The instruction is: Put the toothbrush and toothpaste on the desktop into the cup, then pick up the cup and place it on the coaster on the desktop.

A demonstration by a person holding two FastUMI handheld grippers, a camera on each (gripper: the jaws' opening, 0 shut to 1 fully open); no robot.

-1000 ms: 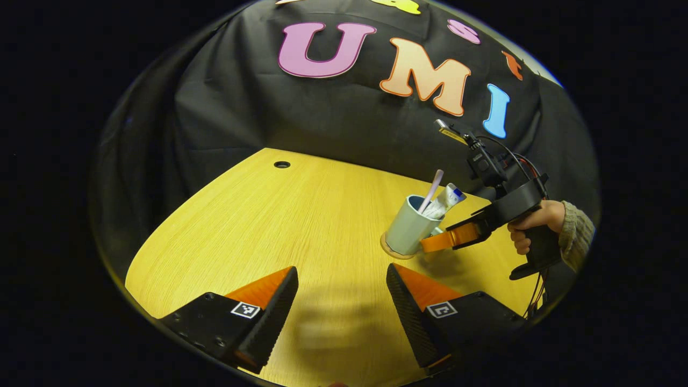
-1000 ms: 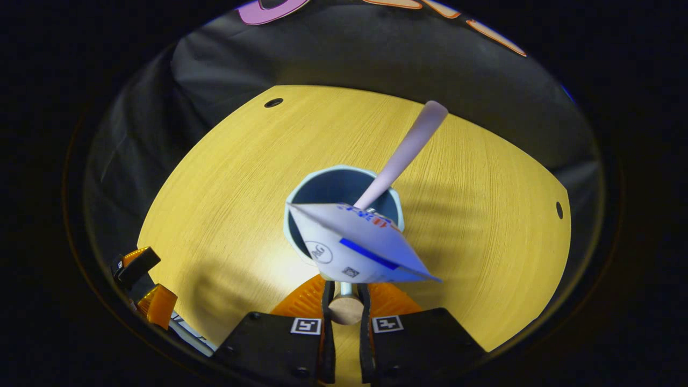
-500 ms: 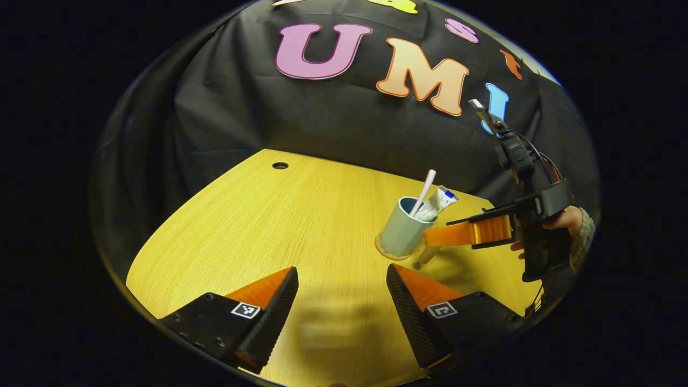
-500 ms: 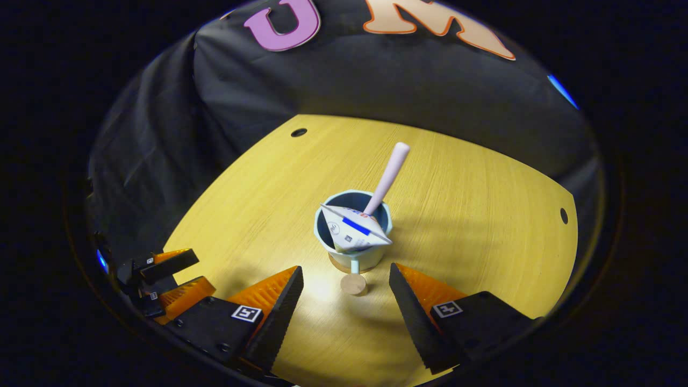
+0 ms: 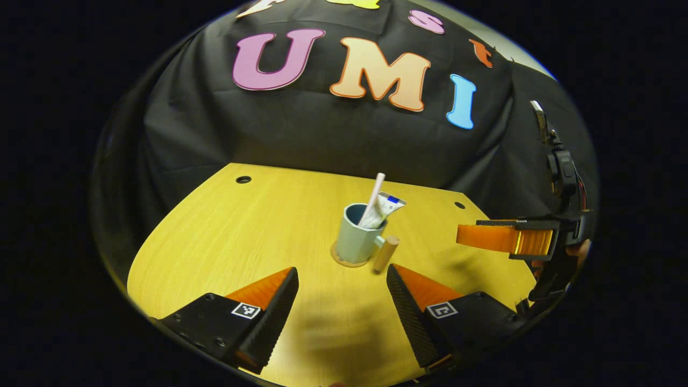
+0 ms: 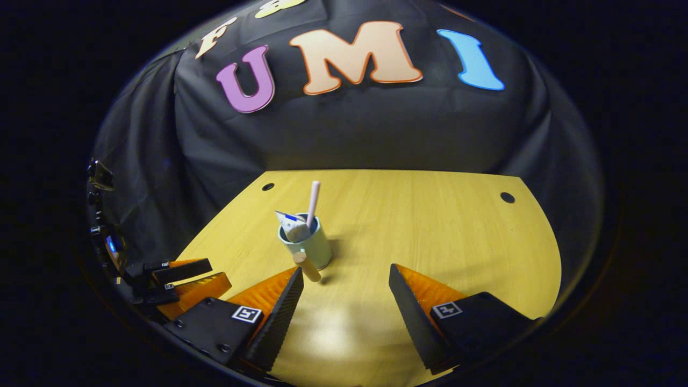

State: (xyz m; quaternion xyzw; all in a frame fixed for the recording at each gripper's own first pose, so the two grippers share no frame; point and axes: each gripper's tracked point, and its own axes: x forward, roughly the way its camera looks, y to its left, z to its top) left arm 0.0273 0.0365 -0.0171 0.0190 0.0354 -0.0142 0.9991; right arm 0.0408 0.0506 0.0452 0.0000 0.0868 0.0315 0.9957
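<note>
right tongs (image 6: 344,279) withdrawn; toothbrush (image 5: 374,192) upright in cup (image 5: 357,236).

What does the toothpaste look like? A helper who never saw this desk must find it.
On the yellow desk stands a pale green cup on a round coaster. Inside it, beside the slim pink toothbrush, the toothpaste is the flat white tube with a blue mark.
</note>
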